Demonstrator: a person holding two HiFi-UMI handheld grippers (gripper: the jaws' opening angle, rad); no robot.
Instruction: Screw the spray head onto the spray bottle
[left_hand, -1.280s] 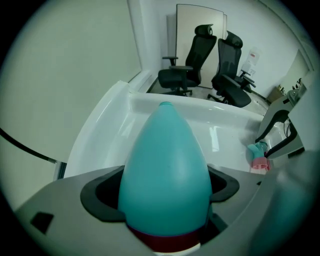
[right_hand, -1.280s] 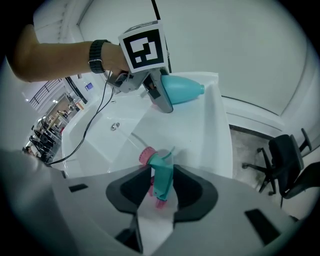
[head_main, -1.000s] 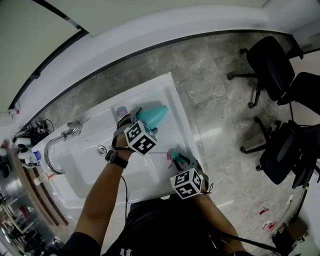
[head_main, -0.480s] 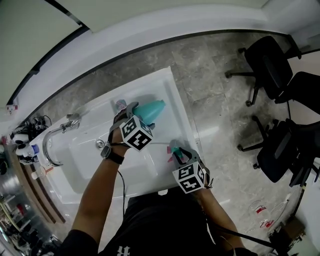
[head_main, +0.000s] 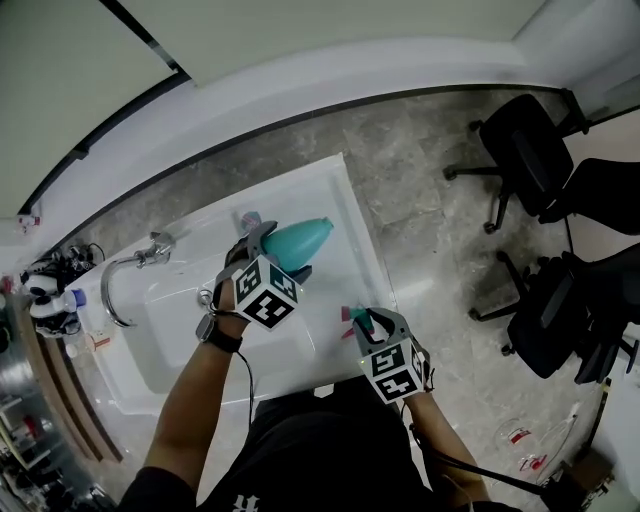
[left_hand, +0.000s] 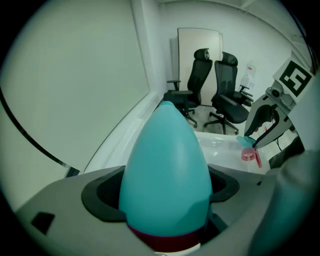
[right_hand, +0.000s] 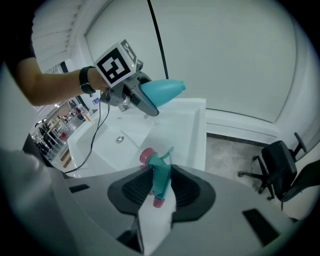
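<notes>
Teal plastic bottle (head_main: 300, 237), egg-shaped and smooth, clamped at its widest part by the jaws of the left gripper (head_main: 280, 252) and held in the air over the white sink (head_main: 335, 185). A dark red band circles the bottle near the gripper and its tapered end points away from the jaws. Whether the threaded mouth is at that tip cannot be made out.

The right gripper (head_main: 366, 320) holds the spray head (right_hand: 159, 172), its jaws closed on the teal body. The pink collar (right_hand: 146, 156) sits clear of the pads, and bottle and head are well apart.

Both parts look light. The bottle's glossy taper would probably let it slide out forward under a hard squeeze, and its wall may dent, so a moderate hold at the widest girth suits it best. The head seems stiff in the body but has slender projecting parts, so it is best held by the body, with the collar left free for threading.
</notes>
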